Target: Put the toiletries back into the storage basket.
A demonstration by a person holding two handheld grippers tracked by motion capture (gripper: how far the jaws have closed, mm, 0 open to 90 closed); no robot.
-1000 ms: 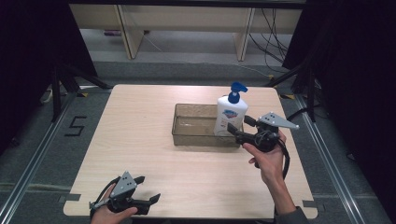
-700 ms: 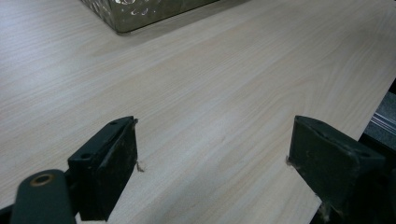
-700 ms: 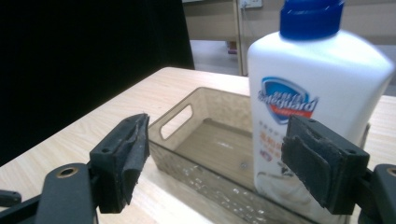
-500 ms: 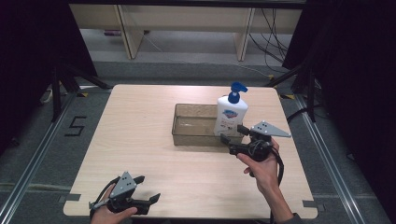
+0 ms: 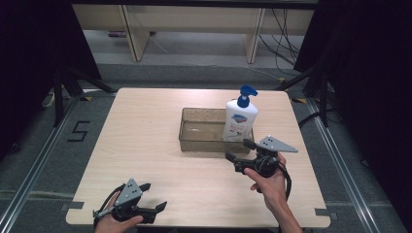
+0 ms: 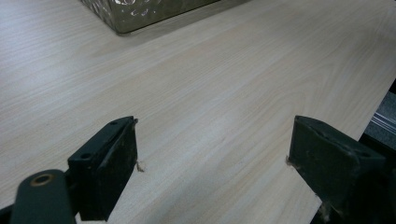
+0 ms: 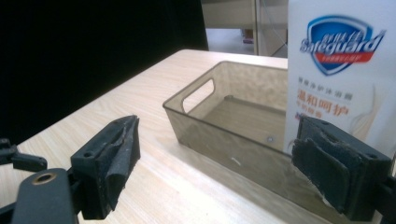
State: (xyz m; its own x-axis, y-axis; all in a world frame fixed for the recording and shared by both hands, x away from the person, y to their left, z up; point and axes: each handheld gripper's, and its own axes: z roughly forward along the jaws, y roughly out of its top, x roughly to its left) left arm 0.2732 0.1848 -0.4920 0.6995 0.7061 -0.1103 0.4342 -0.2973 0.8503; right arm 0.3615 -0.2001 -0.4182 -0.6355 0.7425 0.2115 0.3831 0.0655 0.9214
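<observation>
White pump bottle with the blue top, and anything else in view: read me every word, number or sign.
"Safeguard": shield logo on the white pump bottle.
Red Chinese lines under it: too blurred to read.
"5": black mark on the grey floor left of the table.

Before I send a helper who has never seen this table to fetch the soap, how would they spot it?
Start at the wooden table and find the clear brownish bin near its middle. The soap bottle stands upright in the bin's right end. It is the one tall white thing there, with a blue pump on top.
</observation>
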